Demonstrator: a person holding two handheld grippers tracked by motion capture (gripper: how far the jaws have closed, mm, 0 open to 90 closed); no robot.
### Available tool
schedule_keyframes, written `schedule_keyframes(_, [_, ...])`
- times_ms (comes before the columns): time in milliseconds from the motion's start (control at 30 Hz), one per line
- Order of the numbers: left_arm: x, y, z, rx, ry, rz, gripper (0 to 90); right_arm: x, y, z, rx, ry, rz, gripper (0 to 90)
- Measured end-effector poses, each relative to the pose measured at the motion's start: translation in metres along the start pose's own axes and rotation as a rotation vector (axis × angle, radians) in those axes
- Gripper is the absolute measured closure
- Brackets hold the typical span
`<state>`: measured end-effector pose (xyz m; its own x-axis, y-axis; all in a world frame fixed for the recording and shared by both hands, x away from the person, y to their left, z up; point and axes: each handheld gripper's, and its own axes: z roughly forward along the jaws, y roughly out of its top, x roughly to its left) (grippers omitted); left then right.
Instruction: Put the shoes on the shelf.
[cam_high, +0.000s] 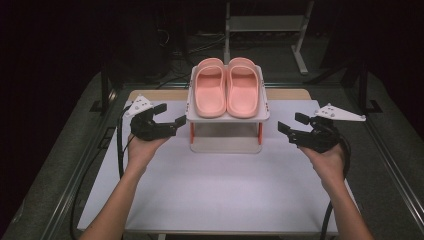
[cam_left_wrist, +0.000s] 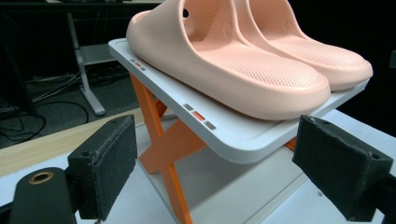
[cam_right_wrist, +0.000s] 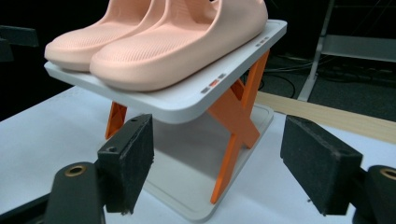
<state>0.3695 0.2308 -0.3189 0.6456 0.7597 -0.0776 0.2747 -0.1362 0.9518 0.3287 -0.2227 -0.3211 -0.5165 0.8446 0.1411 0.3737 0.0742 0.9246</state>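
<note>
Pink foam slippers (cam_high: 226, 87), one pair, lying side by side on the top tray of a small white rack (cam_high: 227, 118) with orange crossed legs (cam_left_wrist: 161, 140). Rack stands at the far middle of the bench (cam_high: 210, 190), which carries a white sheet over a wooden top; its lower tray sits flat on the sheet.

Surroundings — dark floor beyond the bench, a grey metal stand (cam_high: 265, 25) behind the rack, loose cables on the floor near it. Nothing lies on the sheet between the rack and either hand.

Left hand-held gripper (cam_high: 167, 114): held in the person's left hand, just beside the rack's left edge at about tray height, apart from it. Jaws stand wide with nothing between them; in the left gripper view the tray's near corner and the nearer slipper lie straight ahead, between the two pads (cam_left_wrist: 112, 163).

Right hand-held gripper (cam_high: 294, 124): held in the right hand, near the rack's right side, a little farther off than the left. Jaws wide, nothing between them. Right gripper view looks up at the tray's corner and slipper toes — the toes seemingly overhang the rim slightly.
</note>
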Motion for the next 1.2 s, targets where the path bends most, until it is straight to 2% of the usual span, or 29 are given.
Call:
schedule_keyframes(167, [-0.001, -0.007, -0.001, 0.007, 0.003, -0.008, 11.8, -0.001, -0.01, -0.005, 0.0, -0.004, 0.007, 23.8])
schedule_keyframes(267, [-0.003, -0.011, -0.003, 0.007, 0.003, 0.003, 11.5, -0.002, -0.017, -0.008, 0.004, -0.005, 0.013, 23.7])
schedule_keyframes(533, [-0.007, -0.023, -0.011, -0.014, -0.002, 0.01, 10.5, -0.004, -0.032, -0.015, 0.006, -0.007, 0.019, 23.1])
schedule_keyframes(700, [-0.007, -0.033, -0.018, -0.024, -0.005, 0.002, 10.3, -0.004, -0.04, -0.018, 0.004, -0.004, 0.028, 23.1])
schedule_keyframes(900, [-0.008, -0.046, -0.024, 0.0, 0.004, 0.001, 9.9, -0.005, -0.051, -0.023, 0.007, -0.007, 0.04, 22.7])
schedule_keyframes(1033, [-0.01, -0.054, -0.032, -0.018, 0.01, -0.001, 9.5, -0.004, -0.06, -0.029, 0.009, -0.012, 0.047, 22.7])
schedule_keyframes(1200, [-0.012, -0.063, -0.041, -0.017, 0.016, -0.005, 9.6, -0.006, -0.072, -0.038, 0.009, -0.015, 0.066, 22.7])
